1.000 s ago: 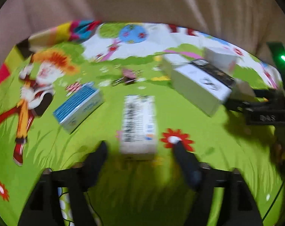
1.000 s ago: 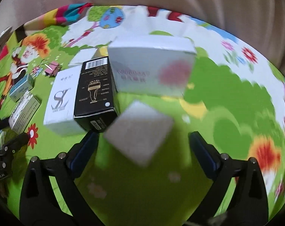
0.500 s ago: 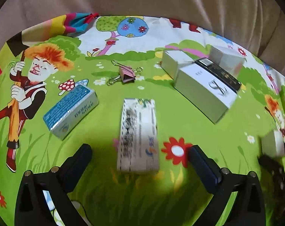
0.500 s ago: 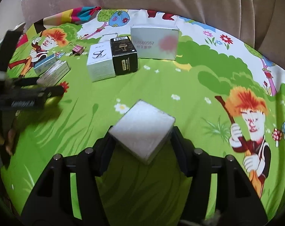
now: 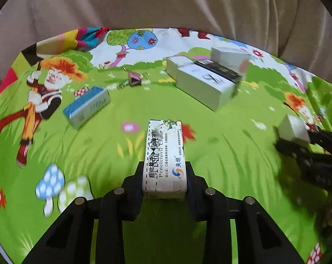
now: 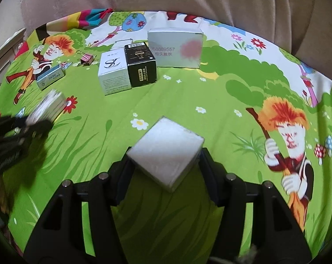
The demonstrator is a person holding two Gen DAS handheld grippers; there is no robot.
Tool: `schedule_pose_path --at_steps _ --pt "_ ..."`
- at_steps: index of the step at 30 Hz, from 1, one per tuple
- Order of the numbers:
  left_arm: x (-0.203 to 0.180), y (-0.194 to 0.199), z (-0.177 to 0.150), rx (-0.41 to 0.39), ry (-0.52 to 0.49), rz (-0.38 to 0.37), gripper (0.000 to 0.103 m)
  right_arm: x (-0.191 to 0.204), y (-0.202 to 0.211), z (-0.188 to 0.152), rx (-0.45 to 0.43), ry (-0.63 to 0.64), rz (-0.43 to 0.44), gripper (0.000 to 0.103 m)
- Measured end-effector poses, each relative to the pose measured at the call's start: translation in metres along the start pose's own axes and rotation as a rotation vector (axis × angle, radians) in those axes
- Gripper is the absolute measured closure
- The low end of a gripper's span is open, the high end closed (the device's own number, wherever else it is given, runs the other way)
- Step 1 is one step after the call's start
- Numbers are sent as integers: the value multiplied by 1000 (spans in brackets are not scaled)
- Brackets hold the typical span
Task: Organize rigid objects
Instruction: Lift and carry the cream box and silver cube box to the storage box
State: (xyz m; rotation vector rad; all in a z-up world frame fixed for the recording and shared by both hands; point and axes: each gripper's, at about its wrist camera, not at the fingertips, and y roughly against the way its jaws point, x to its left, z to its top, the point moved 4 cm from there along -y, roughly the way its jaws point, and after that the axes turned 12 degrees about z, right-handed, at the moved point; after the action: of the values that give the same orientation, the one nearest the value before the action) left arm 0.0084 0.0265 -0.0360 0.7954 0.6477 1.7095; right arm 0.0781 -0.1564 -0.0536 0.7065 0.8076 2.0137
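my left gripper [image 5: 164, 177] is clamped on the long white cream carton [image 5: 164, 158] above the green cartoon cloth [image 5: 100, 154], my right gripper [image 6: 164, 165] pinches the plain white cube box [image 6: 166, 151] by its sides, and the white box [image 6: 114, 72], black box [image 6: 141, 65] and silver box [image 6: 175, 50] sit clustered near the cloth's far edge.

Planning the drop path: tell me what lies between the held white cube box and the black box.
Only bare green cloth between the white cube box and the black box, per the right wrist view.
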Motion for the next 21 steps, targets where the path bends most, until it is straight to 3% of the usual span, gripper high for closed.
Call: schedule_pose_path --at_steps 6,8,11,17,21 --pt "-13 29 -25 42 -12 -66 69 18 28 -34 -18 -28 -14 41" --pt "-14 47 -28 15 13 -96 69 23 45 -44 -61 -27 -27 41" --pt "-13 94 -19 -145 18 -78 69 25 91 -50 -213 -38 -88 41" --pt "1 210 11 -540 89 -70 69 63 227 -38 -692 32 -236 41" --pt "14 262 15 -730 116 -55 69 96 285 -41 -900 102 -298 41"
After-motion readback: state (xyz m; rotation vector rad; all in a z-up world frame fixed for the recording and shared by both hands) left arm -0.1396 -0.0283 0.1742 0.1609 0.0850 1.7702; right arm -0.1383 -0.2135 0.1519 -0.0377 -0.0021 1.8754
